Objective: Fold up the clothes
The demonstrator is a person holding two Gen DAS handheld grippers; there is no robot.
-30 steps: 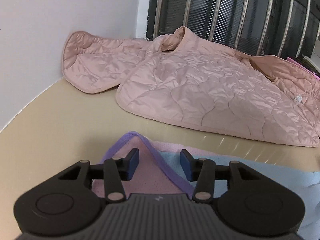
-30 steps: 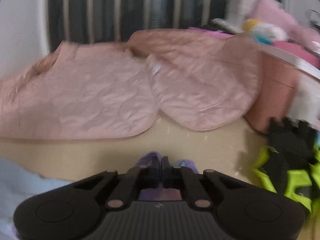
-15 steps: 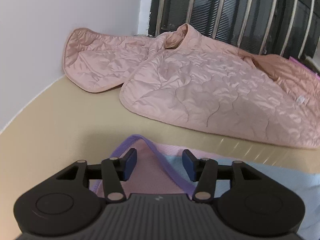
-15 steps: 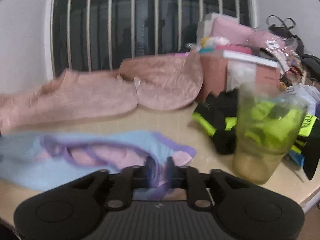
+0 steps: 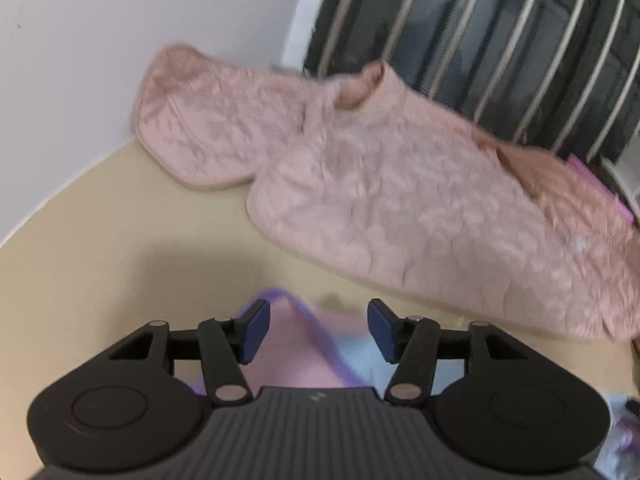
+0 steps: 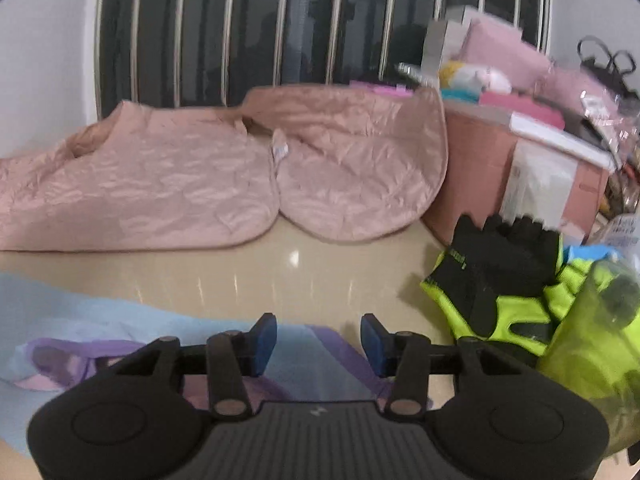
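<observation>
1. Looking through both wrist cameras, I saw the left tongs (image 5: 318, 330) and the right tongs (image 6: 318, 344) each standing wide apart, with nothing pinched between their blue pads.
2. The task's thing, a small blue top (image 6: 80, 312) with purple trim and a pink inside, lay flat on the table (image 6: 312, 276) directly beneath both pairs of tongs. One purple-edged corner sat under the left tongs; a purple-banded edge sat under the right.
3. I could not tell from this whether a fold had just been laid down or a grip was about to be taken; the spread tongs over the cloth fitted both.
4. For any grip here, I judged it best to come down on the trim itself and catch every layer, since thin fabric slips and bunches.
5. I counted one blue top under the tongs, one pink quilted jacket (image 6: 168, 188) lying beyond them near the window bars, one black and yellow-green glove (image 6: 496, 280) to the right of the right tongs, and one greenish cup (image 6: 592, 340) further right. The clutter behind was too blurred to count.
</observation>
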